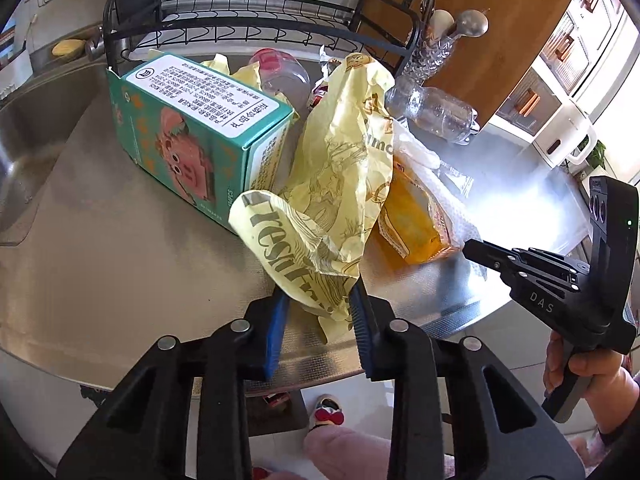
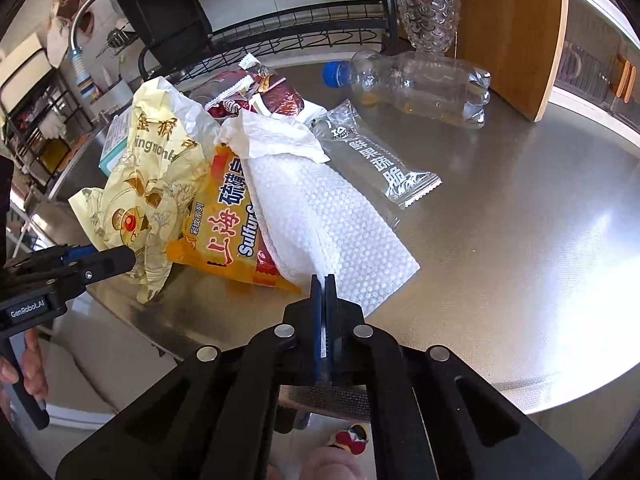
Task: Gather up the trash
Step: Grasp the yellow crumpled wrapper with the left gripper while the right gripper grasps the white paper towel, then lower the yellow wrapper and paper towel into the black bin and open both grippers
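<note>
on the steel counter (image 1: 120, 264), the crumpled yellow printed paper wrapper (image 1: 320, 208) is pinched at its near end by the half-closed left gripper (image 1: 318, 312); the white embossed paper towel (image 2: 332, 216), stretching away, is clamped by the fully closed right gripper (image 2: 325, 280).

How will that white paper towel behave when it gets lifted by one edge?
Probably floppy: the paper towel is thin, folded and already draped over the orange packet. Likely very light. It may drag the crumpled tissue resting on its far end, since the right gripper pinches only the near edge.
</note>
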`<state>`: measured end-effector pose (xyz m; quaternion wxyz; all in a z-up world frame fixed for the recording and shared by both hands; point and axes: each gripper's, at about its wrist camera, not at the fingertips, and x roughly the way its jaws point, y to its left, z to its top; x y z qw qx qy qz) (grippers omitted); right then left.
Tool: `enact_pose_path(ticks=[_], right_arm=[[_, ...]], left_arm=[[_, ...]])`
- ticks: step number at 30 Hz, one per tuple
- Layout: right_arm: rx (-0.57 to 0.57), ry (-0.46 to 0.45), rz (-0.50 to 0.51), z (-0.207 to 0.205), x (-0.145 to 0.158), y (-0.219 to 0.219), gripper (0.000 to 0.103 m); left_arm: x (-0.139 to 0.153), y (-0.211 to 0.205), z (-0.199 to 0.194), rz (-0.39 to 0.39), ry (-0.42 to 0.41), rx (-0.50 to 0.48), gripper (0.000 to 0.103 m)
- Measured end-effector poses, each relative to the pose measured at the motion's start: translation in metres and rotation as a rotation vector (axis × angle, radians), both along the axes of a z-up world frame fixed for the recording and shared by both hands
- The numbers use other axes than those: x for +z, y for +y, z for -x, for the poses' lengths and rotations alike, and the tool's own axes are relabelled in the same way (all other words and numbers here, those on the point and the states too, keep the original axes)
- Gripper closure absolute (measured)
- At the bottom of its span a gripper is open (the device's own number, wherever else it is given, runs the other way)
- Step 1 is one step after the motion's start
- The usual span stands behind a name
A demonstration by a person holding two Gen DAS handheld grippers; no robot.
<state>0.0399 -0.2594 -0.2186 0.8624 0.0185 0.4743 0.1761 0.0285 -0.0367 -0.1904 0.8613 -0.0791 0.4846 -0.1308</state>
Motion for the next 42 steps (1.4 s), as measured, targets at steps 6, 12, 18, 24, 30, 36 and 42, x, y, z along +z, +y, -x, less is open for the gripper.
enact_pose_path(ticks=[6, 12, 18, 24, 30, 36, 42], right_arm=[[-0.019, -0.057, -0.021, -0.001, 0.023, -0.006, 0.100], [-0.047, -0.137, -0.030, -0.007, 0.059, -0.011, 0.100], [-0.058, -0.230, -0.033, -0.008, 0.098, -0.009, 0.100], [-0.082, -0.298, -0.061, 0.000, 0.134, -0.014, 0.100], [-0.081, -0.326, -0.063, 0.029, 0.155, -0.012, 0.100], [-0.086, -0.310, -0.078, 0.077, 0.156, -0.001, 0.100], [-0.085, -0.247, -0.077, 0.125, 0.130, 0.020, 0.100]], left_arm=[[0.013, -0.002, 0.003, -0.025, -0.051, 0.017, 0.090], [0.044, -0.002, 0.006, -0.048, -0.120, 0.032, 0.091], [0.076, -0.003, 0.012, -0.061, -0.189, 0.031, 0.091], [0.099, -0.004, 0.021, -0.064, -0.227, 0.031, 0.091], [0.123, 0.004, 0.052, -0.070, -0.264, 0.027, 0.091], [0.129, 0.019, 0.100, -0.085, -0.262, 0.010, 0.091], [0.111, 0.042, 0.146, -0.101, -0.213, 0.005, 0.091]])
